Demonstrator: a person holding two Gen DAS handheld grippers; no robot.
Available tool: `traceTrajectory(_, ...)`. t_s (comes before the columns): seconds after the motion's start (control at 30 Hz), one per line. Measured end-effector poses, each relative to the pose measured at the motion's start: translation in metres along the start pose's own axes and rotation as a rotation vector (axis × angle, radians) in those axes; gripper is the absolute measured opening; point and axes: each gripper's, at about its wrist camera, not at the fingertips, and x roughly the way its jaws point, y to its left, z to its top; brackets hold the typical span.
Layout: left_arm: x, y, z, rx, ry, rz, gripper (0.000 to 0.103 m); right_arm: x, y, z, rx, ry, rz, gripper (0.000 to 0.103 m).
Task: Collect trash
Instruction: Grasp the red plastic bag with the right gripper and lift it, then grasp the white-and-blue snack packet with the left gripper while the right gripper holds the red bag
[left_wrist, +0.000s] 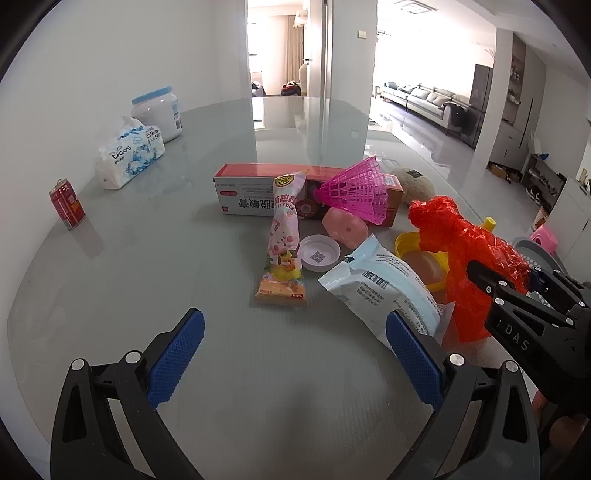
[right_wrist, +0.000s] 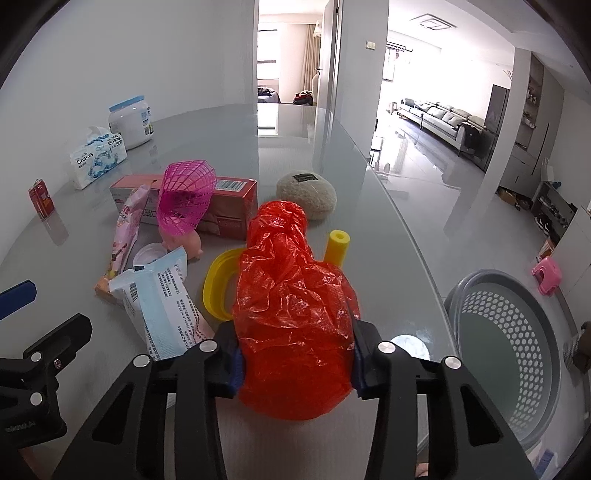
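My right gripper (right_wrist: 295, 354) is shut on a crumpled red plastic bag (right_wrist: 291, 306) and holds it over the grey glass table (right_wrist: 376, 236); the bag also shows in the left wrist view (left_wrist: 469, 258), with the right gripper (left_wrist: 517, 291) at the far right. My left gripper (left_wrist: 295, 350) is open and empty, low over the table, its right finger touching a white-and-blue wipes pack (left_wrist: 380, 288). A pink snack wrapper (left_wrist: 284, 240) and a white lid (left_wrist: 319, 253) lie ahead of it. A grey perforated bin (right_wrist: 506, 339) stands off the table's right edge.
A pink box (left_wrist: 258, 192), a pink mesh shuttlecock (left_wrist: 358, 190), a pink piggy toy (left_wrist: 345, 227), a yellow item (right_wrist: 216, 284), a yellow foam tube (right_wrist: 337, 247) and a beige sponge (right_wrist: 306, 199) crowd the middle. A red can (left_wrist: 67, 203), tissue pack (left_wrist: 129, 157) and white jar (left_wrist: 159, 112) stand far left.
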Motion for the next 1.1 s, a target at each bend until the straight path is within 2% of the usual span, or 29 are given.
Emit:
traceTrajectory(0.07,-0.001,-0.001,-0.001,-0.004,0.001,-0.002,0.097,-0.003,-0.001,-0.001,-0.002,-0.006,0.013,0.030)
traceTrajectory(0.17,-0.002,-0.001,-0.002,-0.009,-0.001,-0.003,0.097,-0.011,-0.004,-0.001,0.012,-0.030,0.046,0.027)
traceTrajectory(0.67,-0.007,-0.015,-0.003,-0.015,0.001,-0.021,0.097,-0.073,-0.036,-0.006,0.112,-0.146,0.149,0.027)
traceTrajectory(0.9,0.007,-0.035,-0.005,-0.039,0.043,-0.058,0.097,-0.102,-0.075,-0.021,0.183,-0.181,0.144,0.027)
traceTrajectory(1.1,0.021,-0.052,-0.005,-0.048,0.087,-0.063,0.097,-0.107,-0.099,-0.033,0.229,-0.190,0.119,0.027)
